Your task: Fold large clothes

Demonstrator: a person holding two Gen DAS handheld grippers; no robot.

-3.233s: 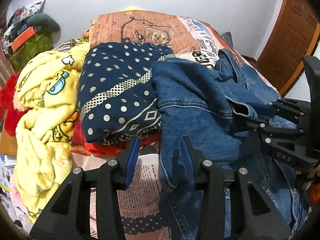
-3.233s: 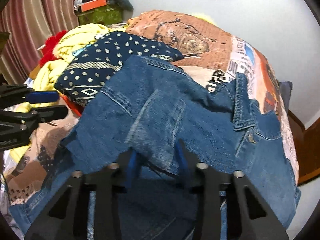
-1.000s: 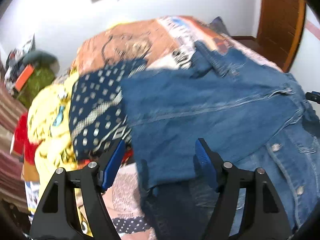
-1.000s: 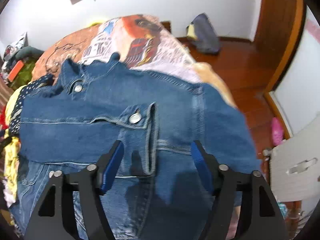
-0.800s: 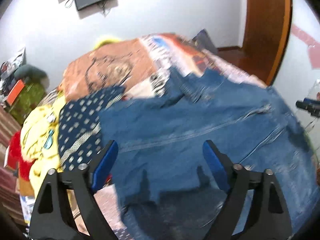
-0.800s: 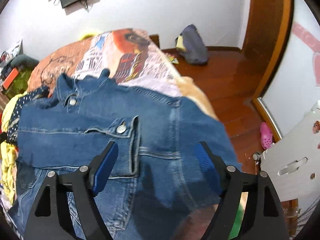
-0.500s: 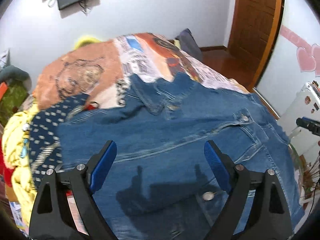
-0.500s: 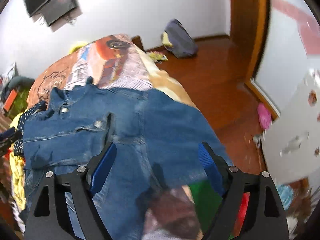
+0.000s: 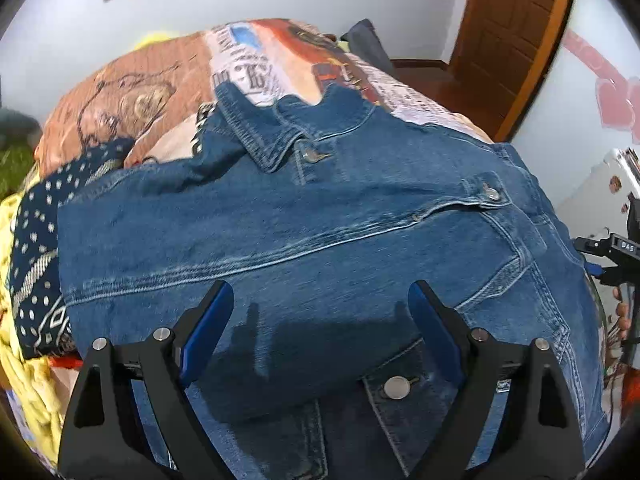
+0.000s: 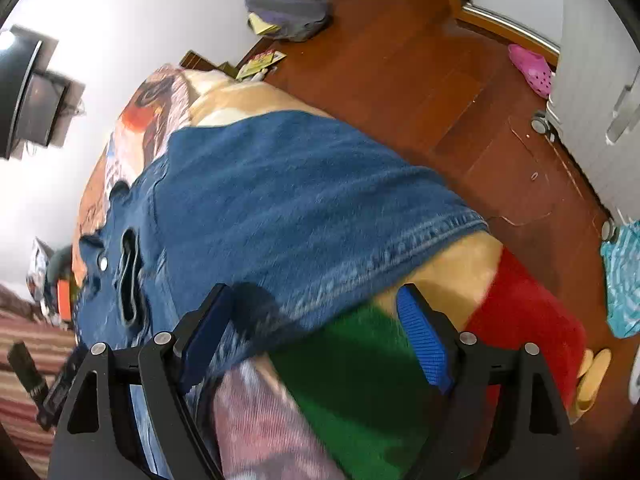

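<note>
Denim jacket point(image 9: 320, 208) spread on bed point(image 9: 132, 92)

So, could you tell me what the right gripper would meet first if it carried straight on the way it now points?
Most likely the hem edge of the denim jacket, which lies just ahead of the open right gripper, draped over the bed's blanket. Depth is unclear.

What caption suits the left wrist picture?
Open left gripper hovers over a denim jacket spread across the patterned bedspread.

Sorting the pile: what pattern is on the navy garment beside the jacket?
White polka dots on the navy garment; left wrist view.
</note>
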